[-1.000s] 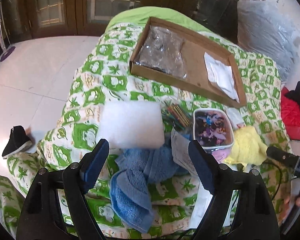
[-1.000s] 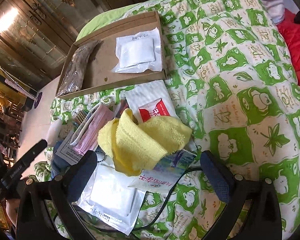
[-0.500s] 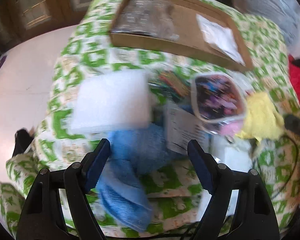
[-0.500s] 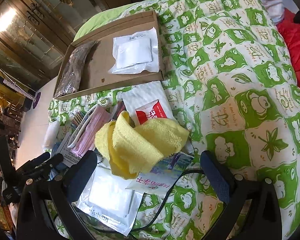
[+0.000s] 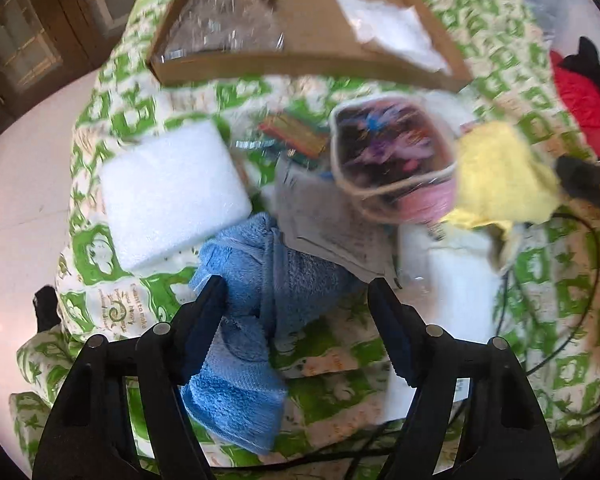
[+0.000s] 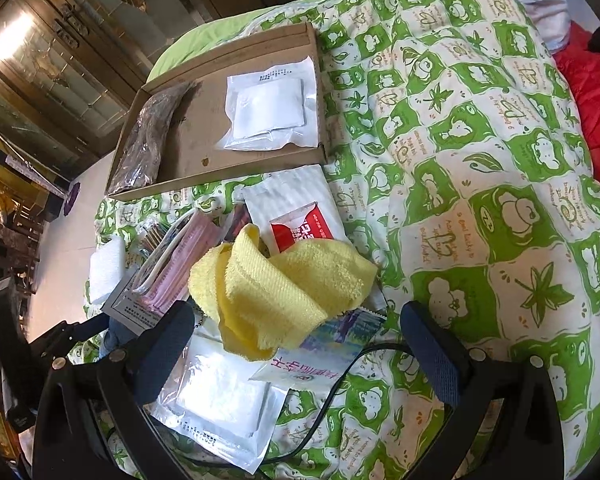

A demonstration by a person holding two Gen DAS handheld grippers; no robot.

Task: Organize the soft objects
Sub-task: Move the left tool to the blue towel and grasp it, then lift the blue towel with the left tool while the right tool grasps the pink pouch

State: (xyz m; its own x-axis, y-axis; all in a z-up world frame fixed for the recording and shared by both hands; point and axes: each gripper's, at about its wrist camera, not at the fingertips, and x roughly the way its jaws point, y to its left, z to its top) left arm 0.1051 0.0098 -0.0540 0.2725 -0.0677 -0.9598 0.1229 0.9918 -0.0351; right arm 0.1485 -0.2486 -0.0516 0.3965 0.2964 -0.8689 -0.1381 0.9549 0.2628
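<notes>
A crumpled blue towel (image 5: 240, 392) lies on the green-and-white quilt (image 5: 112, 120), near its edge. My left gripper (image 5: 298, 296) points down over it with the towel's upper folds between its jaws. The jaws are closing and the pads do not visibly press on the cloth. A yellow cloth (image 6: 284, 280) lies bunched on top of flat packets. My right gripper (image 6: 296, 320) hangs open just in front of it, touching nothing. The yellow cloth (image 5: 496, 176) also shows at the right of the left wrist view.
A shallow cardboard tray (image 6: 220, 168) at the back holds a dark bagged item and a white sachet. A white foam block (image 5: 168, 188), a clear pouch of hair ties (image 5: 388, 152), a pink pack (image 6: 176, 264), a sealed white packet (image 6: 220, 400) and a black cable (image 6: 328, 392) crowd the quilt. Floor lies left.
My left gripper has come down closer to the blue towel and rolled, and its jaws have narrowed slightly. The right gripper has stayed in place.
</notes>
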